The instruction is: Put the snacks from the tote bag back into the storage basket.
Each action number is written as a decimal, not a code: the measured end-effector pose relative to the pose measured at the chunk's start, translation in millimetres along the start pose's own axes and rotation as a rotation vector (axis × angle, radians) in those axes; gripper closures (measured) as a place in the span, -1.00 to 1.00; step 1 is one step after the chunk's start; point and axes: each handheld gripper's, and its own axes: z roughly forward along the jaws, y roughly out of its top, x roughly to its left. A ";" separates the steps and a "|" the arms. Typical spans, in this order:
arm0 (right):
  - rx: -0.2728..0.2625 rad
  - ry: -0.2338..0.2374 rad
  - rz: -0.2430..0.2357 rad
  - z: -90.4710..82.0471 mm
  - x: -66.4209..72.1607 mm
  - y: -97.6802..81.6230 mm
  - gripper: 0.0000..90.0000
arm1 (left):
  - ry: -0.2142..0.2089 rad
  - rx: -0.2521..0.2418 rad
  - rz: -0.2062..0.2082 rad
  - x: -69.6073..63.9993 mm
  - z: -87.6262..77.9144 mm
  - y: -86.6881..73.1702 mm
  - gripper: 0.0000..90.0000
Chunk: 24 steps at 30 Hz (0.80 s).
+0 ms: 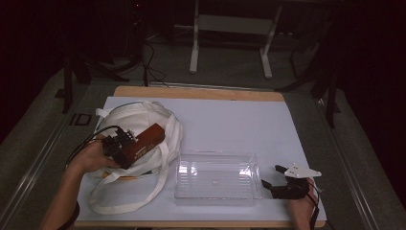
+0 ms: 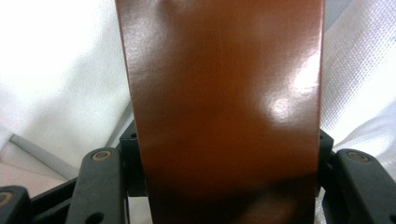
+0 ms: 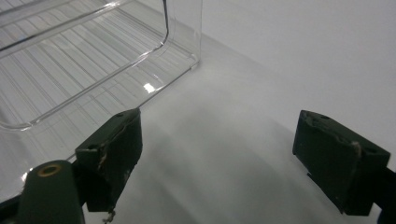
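Note:
A glossy red-brown box (image 1: 151, 136) lies tilted over the white cloth tote bag (image 1: 139, 117) at the table's left. My left gripper (image 1: 128, 147) is shut on the box's near end. In the left gripper view the box (image 2: 224, 107) spans the whole gap, with my left gripper (image 2: 227, 156) pressing on both its sides and the bag (image 2: 56, 84) behind it. A clear plastic tray (image 1: 218, 175) sits empty at front centre. Just right of the tray, my right gripper (image 1: 272, 176) rests low and open. In the right gripper view nothing lies between the pads of my right gripper (image 3: 219, 140), and the tray's corner (image 3: 182, 51) is ahead on the left.
A white sheet (image 1: 239, 124) covers the wooden table. The bag's long straps (image 1: 119, 203) trail toward the front edge. A white table frame (image 1: 230, 28) and dark cables stand on the floor beyond the table.

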 end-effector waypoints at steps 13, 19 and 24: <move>0.002 -0.001 0.001 0.3 0.1 0.1 -0.65 | 0.022 -0.021 0.080 -3.4 -0.6 -1.2 -0.08; 0.003 -0.002 0.000 0.2 0.2 0.1 -0.65 | 0.025 -0.013 0.098 -1.6 -4.8 -0.5 -0.06; 0.002 -0.002 0.000 0.2 0.2 0.1 -0.65 | 0.012 -0.001 0.094 0.8 -6.7 0.6 -0.06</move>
